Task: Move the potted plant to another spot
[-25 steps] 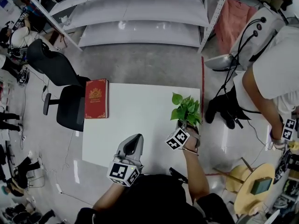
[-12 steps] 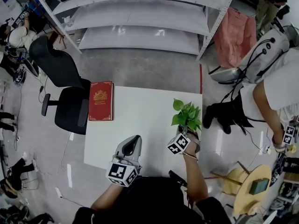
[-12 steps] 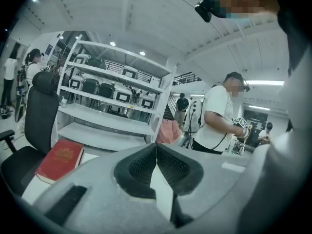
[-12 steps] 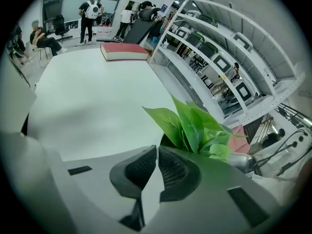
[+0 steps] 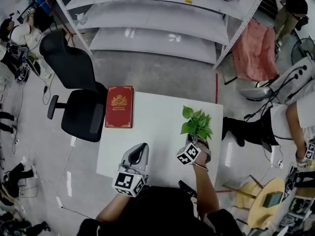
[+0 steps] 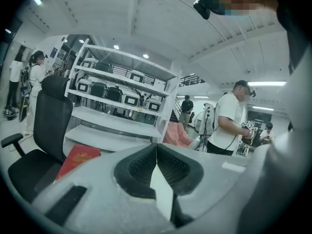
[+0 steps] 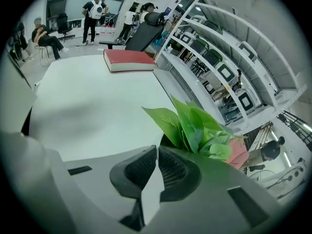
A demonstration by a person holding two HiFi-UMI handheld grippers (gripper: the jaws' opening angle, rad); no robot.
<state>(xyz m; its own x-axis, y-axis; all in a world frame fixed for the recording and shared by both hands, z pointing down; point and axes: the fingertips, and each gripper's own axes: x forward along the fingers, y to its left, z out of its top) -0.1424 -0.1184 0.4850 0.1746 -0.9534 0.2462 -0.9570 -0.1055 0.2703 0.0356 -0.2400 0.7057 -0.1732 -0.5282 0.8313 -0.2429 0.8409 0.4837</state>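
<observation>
- The white worktop (image 5: 152,129) is mostly bare, so I have plenty of room to set the plant down. The risk is its right edge, which lies near the pot. If I drift that way, the pot could go over onto the floor.
- A person (image 5: 295,127) stands just off that same right side with cables trailing. A wide swing outward could snag something there.
- The red book (image 5: 119,113) lies at the far left edge, well apart from the plant. It only becomes an obstacle if I carry the pot right across and set it down blind.
- The potted plant (image 5: 196,123) is on the right part of the worktop, toward the near side. I cannot tell whether the pot is resting on the surface or lifted off it. Its leaves spread above the pot and block my forward view in the right gripper view.
- The right tongs (image 7: 157,149) are clenched, with the tips pressed together at the pot's dark rim. I judge that to be a pinch on the rim. A grip that thin could let the pot swing, tilt or slip if I move fast.
- The left tongs (image 6: 156,146) are clenched on nothing and hover over the near edge. They are no help if the pot tips.
</observation>
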